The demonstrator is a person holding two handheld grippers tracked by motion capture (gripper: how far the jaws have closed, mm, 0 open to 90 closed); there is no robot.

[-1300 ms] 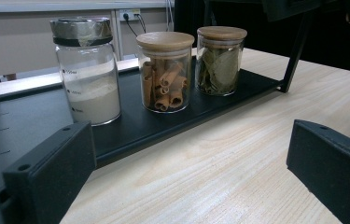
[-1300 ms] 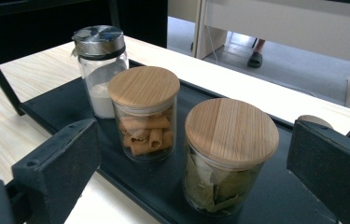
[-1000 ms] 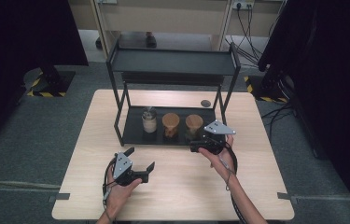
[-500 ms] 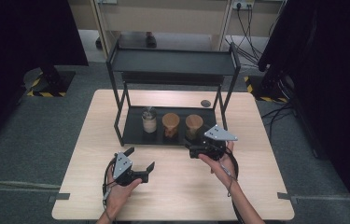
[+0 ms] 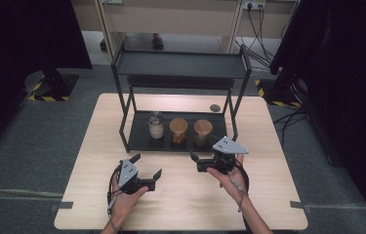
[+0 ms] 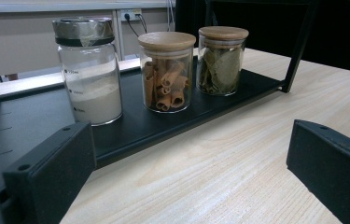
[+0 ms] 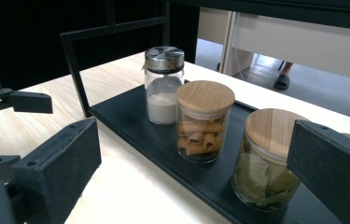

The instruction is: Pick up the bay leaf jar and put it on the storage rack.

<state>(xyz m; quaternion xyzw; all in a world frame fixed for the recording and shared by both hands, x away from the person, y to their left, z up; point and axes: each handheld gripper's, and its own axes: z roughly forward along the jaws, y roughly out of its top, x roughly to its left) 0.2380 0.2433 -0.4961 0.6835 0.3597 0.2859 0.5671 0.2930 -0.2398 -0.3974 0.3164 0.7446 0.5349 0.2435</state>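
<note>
Right gripper [image 5: 196, 161] has backed off from the black metal shelf rack's lower tray [image 5: 139, 143] toward the person; jaws wide apart, empty. Left gripper [image 5: 147, 167] unchanged, jaws apart over bare table. On the tray, in a row: steel-lidded glass jar of white powder [image 5: 156, 126], wooden-lidded cinnamon jar [image 5: 179, 130], wooden-lidded bay-leaf jar [image 5: 203, 131], unmoved.

Black shelf tray [image 7: 130, 122]; pale wood table [image 5: 190, 195]; tan wooden lids; silver-capped jar [image 7: 164, 84] holds white powder.
</note>
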